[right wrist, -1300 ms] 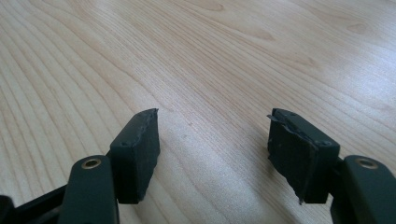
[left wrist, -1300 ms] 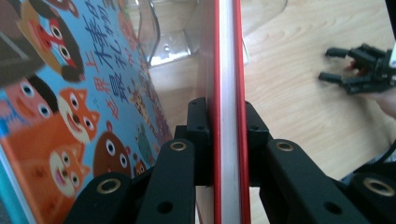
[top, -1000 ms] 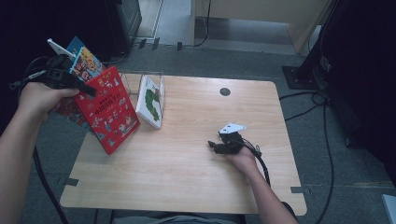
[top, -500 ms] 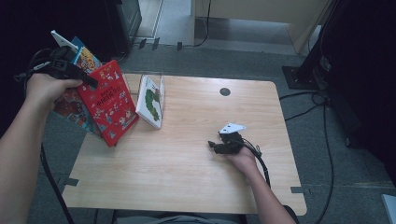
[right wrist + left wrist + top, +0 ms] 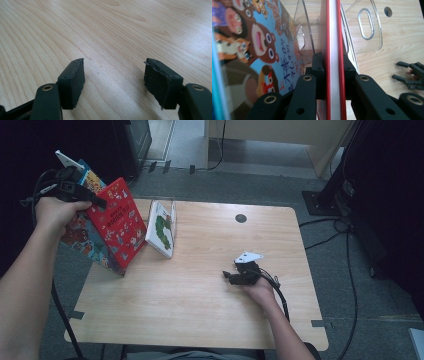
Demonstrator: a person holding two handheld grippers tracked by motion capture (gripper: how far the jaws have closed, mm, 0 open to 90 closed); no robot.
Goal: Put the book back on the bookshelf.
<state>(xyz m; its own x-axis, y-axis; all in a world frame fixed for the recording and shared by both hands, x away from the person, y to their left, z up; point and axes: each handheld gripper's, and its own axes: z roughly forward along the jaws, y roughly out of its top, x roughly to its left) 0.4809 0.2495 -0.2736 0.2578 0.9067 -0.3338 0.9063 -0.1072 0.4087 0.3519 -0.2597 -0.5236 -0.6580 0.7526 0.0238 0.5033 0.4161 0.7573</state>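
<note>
The wooden table is the biggest thing here: a pale rectangle with rounded corners, fine straight grain and a small dark round hole near its far edge. Across the middle of the high view it takes up most of the frame, with grey carpet around it.

Next in size is the red book, a flat hardback with a glossy red cover crowded with small figures. It hangs tilted at the upper left of the high view, over the table's left edge. In the left gripper view its white page block runs straight up the frame between two thin red cover edges. Behind it leans a blue picture book printed with cartoon bears.

A clear plastic stand, with a slot-shaped handle cut-out, sits on the table beside a white book with a green caterpillar, upright just right of the red one.

The left gripper has its black pads pressed on both covers of the red book, jaws narrowed to its thickness.

The right gripper rests low over bare wood at centre right of the high view, its worn rubbery pads standing well apart with nothing between them, well apart from the red book.
</note>
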